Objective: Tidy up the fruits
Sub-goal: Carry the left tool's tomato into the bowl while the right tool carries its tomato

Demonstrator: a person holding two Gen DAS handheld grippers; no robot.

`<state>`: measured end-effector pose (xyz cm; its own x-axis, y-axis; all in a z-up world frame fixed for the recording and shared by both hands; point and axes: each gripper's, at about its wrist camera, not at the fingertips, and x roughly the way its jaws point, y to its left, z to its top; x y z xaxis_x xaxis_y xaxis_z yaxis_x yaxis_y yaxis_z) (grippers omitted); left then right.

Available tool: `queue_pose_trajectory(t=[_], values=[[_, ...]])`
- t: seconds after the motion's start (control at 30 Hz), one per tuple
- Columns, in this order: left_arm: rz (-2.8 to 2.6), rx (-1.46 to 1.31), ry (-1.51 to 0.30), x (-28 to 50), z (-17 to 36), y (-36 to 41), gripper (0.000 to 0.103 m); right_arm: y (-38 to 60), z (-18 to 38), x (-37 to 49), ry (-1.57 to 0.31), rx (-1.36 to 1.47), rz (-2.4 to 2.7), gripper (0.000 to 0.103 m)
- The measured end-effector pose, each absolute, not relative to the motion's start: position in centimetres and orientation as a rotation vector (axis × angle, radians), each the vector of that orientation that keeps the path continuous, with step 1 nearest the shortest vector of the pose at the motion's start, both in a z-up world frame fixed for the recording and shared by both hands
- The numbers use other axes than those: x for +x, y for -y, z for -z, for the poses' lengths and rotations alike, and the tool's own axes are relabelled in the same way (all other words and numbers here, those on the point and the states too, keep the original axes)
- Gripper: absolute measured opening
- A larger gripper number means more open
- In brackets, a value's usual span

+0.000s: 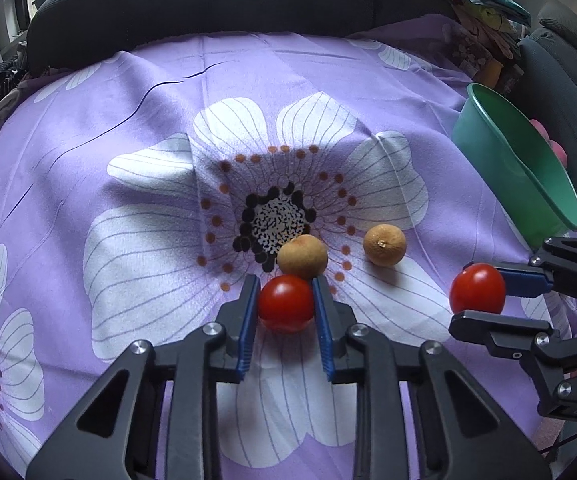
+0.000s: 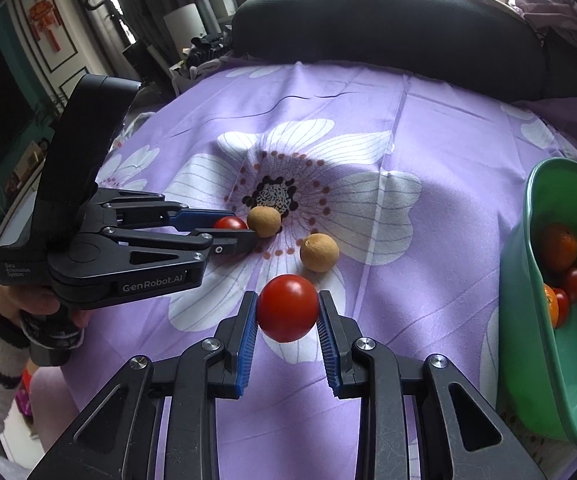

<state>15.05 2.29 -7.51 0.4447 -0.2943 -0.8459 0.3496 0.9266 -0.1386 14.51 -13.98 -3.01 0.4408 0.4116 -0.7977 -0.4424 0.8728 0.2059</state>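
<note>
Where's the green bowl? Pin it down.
The green bowl sits at the right edge of the purple flowered cloth in the right wrist view, right of the right tool and its tomato; oranges and tomatoes lie inside.

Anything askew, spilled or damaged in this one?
The green bowl at the right edge looks tipped steeply on its side, fruit pooled against its lower wall. Nothing has spilled. Two brown fruits lie loose on the purple cloth; nothing looks damaged.
</note>
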Motion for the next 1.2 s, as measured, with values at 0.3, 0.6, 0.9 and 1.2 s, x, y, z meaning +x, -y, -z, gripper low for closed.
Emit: queue_pose_trajectory(t=[0.3,0.6,0.9,1.2], values=[[0.410,0.052,-0.973,11.5,4.8,-1.3,0.026,14.7,2.4,12.7,-0.966,-0.010,-0.529,0.031],[0.433,0.051,-0.954,8.3,3.8,0.4,0.026,16.1,1.5,10.2,-0.949,0.015,-0.517,0.031],[0.435,0.052,-0.926,5.9,2.7,1.7,0.026,17.4,0.1,8.1,-0.906,0.034,-0.504,0.031],[0.442,0.071,-0.896,4.8,1.5,3.1,0.026,18.5,-1.7,6.6,-0.850,0.045,-0.496,0.031]])
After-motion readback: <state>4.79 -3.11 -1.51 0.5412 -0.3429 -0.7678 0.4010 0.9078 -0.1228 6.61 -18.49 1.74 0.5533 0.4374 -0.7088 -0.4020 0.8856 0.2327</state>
